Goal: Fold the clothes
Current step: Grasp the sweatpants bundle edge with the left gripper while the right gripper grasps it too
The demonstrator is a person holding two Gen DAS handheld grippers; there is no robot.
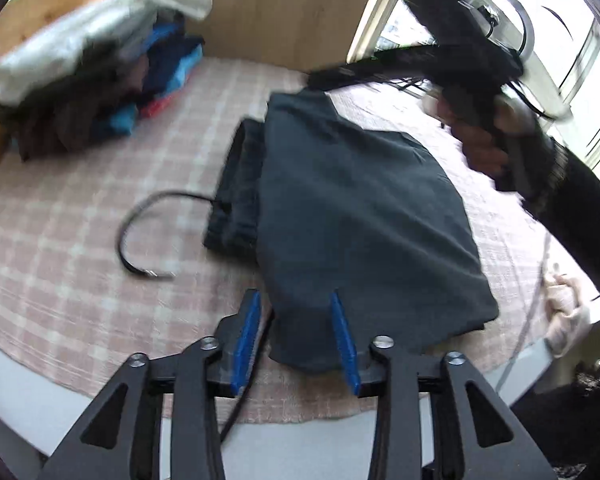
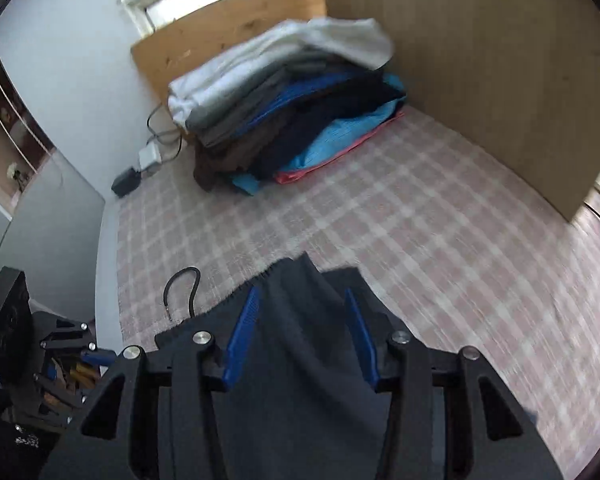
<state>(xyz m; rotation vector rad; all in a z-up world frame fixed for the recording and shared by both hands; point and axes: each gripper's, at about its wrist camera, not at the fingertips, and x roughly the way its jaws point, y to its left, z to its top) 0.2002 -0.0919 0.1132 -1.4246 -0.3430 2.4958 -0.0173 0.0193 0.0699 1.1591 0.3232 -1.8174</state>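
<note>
We're over the bench with its pink-and-white checked cloth (image 1: 80, 216), and square in the middle lies the dark charcoal folded garment (image 1: 364, 200), its far-left edge stacked in layers and a thin black cord (image 1: 140, 216) curling out on the left. Far left, against the wooden board, sits the tall stack of folded clothes in white, grey, blue and red (image 2: 284, 108) — that, we judge, is where this one is headed. The fold looks done, so the job now is a tidy release or a flat lift: keep the layers square, don't drag the near corner, and mind that cord.

Left tool (image 1: 296, 332) hangs over the near corner of the garment, blue pads (image 1: 246, 332) apart, cloth under them but nothing pinched. Right tool (image 2: 304, 336) points steeply down as well, its pads parted, dark fabric rising between them without being squeezed as far as we can tell. In the left view the right hand (image 1: 496, 144) sits high at the far right, gripping its handle.
</note>
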